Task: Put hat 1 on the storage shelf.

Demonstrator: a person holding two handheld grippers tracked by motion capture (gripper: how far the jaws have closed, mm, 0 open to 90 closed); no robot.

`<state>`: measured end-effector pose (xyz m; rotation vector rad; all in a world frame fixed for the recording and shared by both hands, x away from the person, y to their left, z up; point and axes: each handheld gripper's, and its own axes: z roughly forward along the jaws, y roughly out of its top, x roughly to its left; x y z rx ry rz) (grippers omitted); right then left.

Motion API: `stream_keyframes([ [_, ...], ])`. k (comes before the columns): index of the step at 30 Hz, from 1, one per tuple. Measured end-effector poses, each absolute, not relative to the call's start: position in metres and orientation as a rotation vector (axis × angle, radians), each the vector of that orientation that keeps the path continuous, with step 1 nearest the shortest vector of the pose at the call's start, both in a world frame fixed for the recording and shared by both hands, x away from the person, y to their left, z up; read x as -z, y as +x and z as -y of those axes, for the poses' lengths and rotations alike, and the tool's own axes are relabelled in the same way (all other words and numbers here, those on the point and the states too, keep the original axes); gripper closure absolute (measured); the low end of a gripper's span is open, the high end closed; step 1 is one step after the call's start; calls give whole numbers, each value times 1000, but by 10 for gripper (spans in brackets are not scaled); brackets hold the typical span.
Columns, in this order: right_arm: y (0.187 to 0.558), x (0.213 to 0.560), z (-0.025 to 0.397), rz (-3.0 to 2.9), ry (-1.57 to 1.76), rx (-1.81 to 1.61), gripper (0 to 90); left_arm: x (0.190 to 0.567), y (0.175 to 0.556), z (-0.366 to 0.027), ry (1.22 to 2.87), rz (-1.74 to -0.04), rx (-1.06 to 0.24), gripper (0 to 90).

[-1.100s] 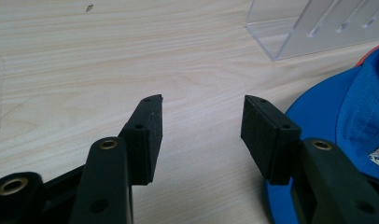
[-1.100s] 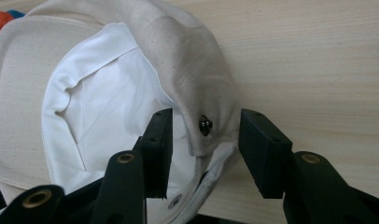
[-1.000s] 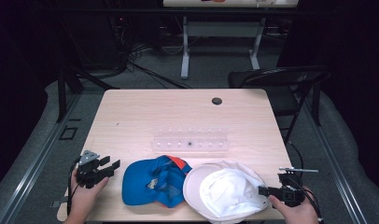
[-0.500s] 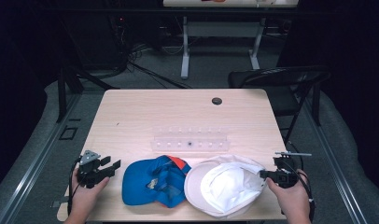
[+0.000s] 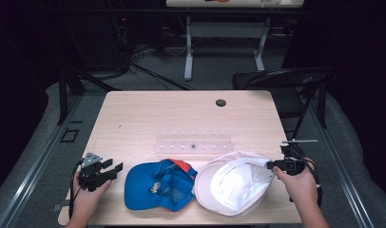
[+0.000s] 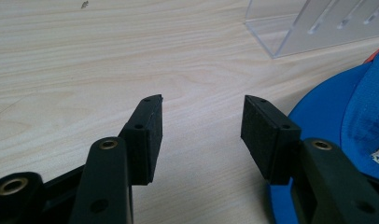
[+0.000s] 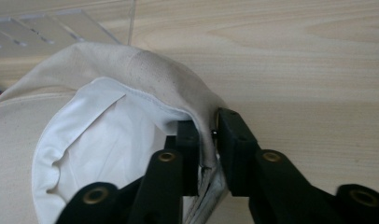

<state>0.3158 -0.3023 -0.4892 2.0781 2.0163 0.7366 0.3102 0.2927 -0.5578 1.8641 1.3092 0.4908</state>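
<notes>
Near the front edge of the pale wooden surface [image 5: 134, 118] lie two caps, side by side and touching. At the right is a soft white cloth cap [image 5: 234, 183], upside down so its white lining shows. The right gripper [image 5: 276, 165] has its jaws pressed together on the edge of this cap, pinching the cloth between them; in the right gripper view the rim [image 7: 197, 116] is pulled up a little where the jaws hold it. That hold looks meant for lifting or dragging the cap, and the edge is the easy place to grab, since it is thin. At the left is a blue cloth cap with an orange patch [image 5: 158, 184], also upside down. The left gripper [image 5: 112, 167] hovers just beside it, near the front left corner, with its jaws spread wide and nothing between them. It seems to wait for its turn with the blue cap. Behind both caps, near the middle of the surface, stands a clear plastic rack with a row of pegs [image 5: 193, 141]; the caps may be meant for it.
</notes>
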Motion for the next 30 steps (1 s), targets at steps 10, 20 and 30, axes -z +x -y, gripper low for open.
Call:
stream_keyframes([
  [10,307,492,305,-2076,2106,-670,556,558,310,-291,1871,-1308,-491,488],
  [20,310,501,301,-2109,2166,-590,624,560,311,-290,1871,-1312,-490,489],
  [30,316,496,290,-2170,2110,-461,790,559,311,-291,1875,-1308,-486,489],
])
